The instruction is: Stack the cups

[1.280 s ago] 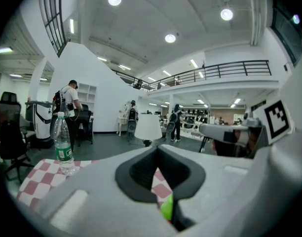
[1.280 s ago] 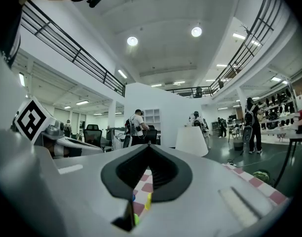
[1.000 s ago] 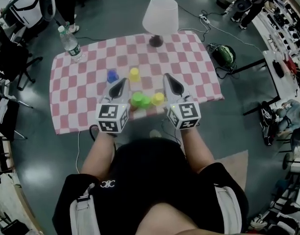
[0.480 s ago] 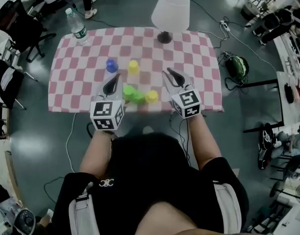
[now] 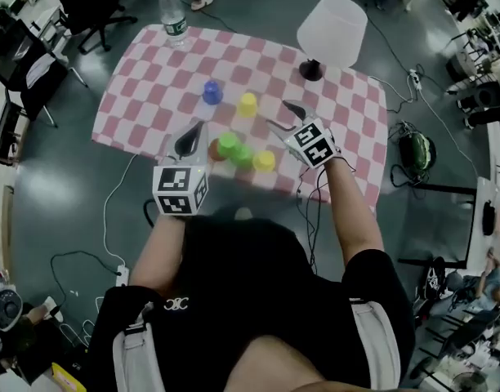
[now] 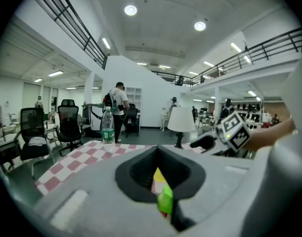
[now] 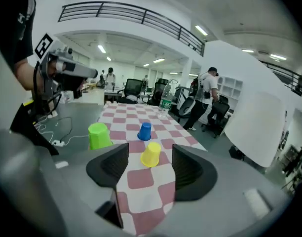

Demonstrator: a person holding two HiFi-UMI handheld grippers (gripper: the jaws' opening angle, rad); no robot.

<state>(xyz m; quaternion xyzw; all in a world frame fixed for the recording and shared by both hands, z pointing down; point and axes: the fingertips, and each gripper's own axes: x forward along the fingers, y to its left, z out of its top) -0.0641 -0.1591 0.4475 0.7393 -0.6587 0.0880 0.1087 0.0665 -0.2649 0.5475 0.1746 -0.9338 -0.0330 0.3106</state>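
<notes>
No stack is seen yet: the left gripper (image 5: 198, 131) is held pressed together and empty, while the right gripper (image 5: 281, 114), its jaws just opened with nothing between them, is aimed at the yellow cup (image 7: 151, 154) just ahead, so all the stacking is judged undone.

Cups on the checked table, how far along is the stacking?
Done: no stack shows yet. In hand: nothing. The right gripper has just opened its jaws, empty, toward a yellow cup; the left gripper has its jaws together. Left: all of it, blue cup, green cups, orange cup and second yellow cup included.
</notes>
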